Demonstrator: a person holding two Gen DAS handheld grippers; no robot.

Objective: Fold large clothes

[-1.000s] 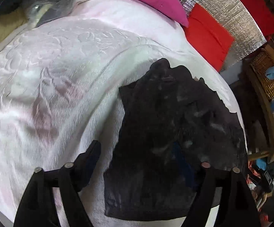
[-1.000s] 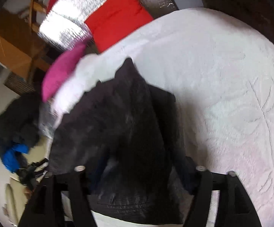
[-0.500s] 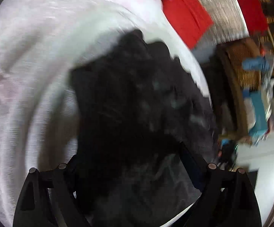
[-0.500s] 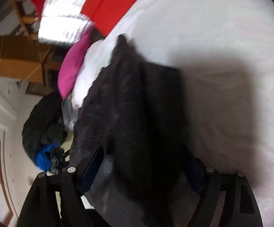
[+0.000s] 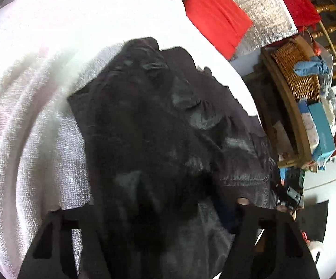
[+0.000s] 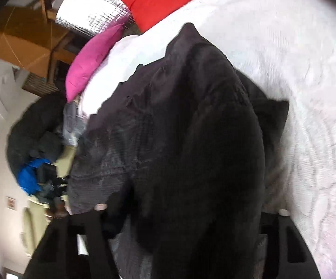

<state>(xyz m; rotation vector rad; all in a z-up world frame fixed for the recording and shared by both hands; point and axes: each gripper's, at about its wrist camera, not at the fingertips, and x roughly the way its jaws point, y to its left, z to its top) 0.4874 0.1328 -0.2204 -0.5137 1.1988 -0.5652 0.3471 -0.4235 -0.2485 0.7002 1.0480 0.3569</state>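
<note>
Left wrist view has the left gripper (image 5: pixel 165 211) lowest in frame, its jaws closing with the near edge of the black garment (image 5: pixel 163 139) between them; whether the pads have bitten yet I cannot tell, since dark cloth hides the inner faces; right wrist view shows the same of the right gripper (image 6: pixel 191 211), jaws closing around a thick dark fold of the garment (image 6: pixel 191 127), contact not readable.

Judged from this, the step in hand is the pinch on the near hem at two points, ahead of a fold; the next move calls for both grips to be secure before any lift, then an even carry of the hem away over the body of the garment, so that the bunched layers do not drag or slide.

Beyond the grippers the garment lies rumpled on a white textured bedspread (image 5: pixel 40 139); farther off sit a pink cushion (image 6: pixel 93 58) and a red cushion (image 5: pixel 216 28) against a silver foil panel (image 5: pixel 265 9); off the bed's edge stand a wicker basket (image 5: pixel 295 69) and, on the other side, a heap of dark and blue clothes (image 6: pixel 33 153).
</note>
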